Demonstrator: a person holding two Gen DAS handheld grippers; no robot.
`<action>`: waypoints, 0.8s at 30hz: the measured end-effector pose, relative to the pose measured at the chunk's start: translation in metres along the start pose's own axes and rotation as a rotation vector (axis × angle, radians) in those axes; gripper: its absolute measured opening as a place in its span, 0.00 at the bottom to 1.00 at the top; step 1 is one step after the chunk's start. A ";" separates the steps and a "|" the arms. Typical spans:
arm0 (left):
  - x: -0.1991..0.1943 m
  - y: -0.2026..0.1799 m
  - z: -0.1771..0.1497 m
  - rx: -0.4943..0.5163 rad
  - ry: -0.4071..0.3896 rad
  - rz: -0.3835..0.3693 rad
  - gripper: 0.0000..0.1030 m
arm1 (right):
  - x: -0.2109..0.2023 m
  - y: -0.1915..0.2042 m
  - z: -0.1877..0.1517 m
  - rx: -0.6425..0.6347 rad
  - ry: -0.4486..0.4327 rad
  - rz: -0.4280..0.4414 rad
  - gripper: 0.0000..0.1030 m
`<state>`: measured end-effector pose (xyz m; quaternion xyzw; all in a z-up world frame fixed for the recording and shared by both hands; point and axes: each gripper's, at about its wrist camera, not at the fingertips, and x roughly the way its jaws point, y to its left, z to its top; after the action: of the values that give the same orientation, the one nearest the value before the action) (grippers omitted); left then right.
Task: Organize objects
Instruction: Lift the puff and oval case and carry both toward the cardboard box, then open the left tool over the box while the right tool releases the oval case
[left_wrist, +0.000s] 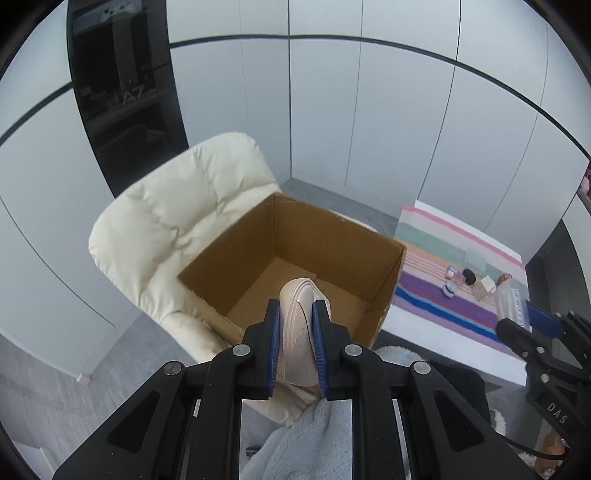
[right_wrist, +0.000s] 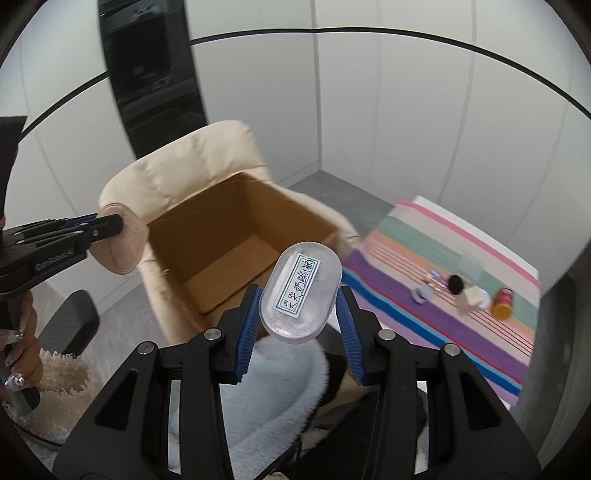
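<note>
My left gripper (left_wrist: 295, 317) is shut on a flat pale pink embossed case (left_wrist: 298, 332), held above the near edge of an open brown cardboard box (left_wrist: 384, 280). The case also shows in the right wrist view (right_wrist: 122, 245), left of the box (right_wrist: 243, 206). My right gripper (right_wrist: 299, 299) is shut on a clear oval plastic container (right_wrist: 299, 291) with a white handwritten label, held above the box's near right corner. The box looks empty inside and sits on a cream padded chair (left_wrist: 166, 221).
A striped cloth (right_wrist: 443, 295) covers a table to the right, with several small items: a black round object (right_wrist: 456, 284), a beige cube (right_wrist: 471, 299), an orange jar (right_wrist: 503, 302). Pale blue fleece (right_wrist: 266, 387) lies below the grippers. White cupboard panels stand behind.
</note>
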<state>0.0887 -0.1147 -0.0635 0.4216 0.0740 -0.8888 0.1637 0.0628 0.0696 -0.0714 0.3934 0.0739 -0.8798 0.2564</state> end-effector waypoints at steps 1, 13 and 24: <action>0.003 0.002 0.000 0.002 0.007 0.004 0.17 | 0.003 0.005 0.000 -0.012 0.003 0.007 0.42; 0.051 0.015 0.013 0.098 0.089 -0.002 0.17 | 0.047 0.023 0.022 -0.055 0.044 0.054 0.42; 0.131 0.029 0.055 -0.007 0.157 -0.042 0.17 | 0.107 0.020 0.063 -0.006 0.092 0.092 0.42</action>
<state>-0.0183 -0.1869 -0.1297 0.4879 0.0985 -0.8559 0.1402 -0.0281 -0.0103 -0.1056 0.4358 0.0702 -0.8477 0.2942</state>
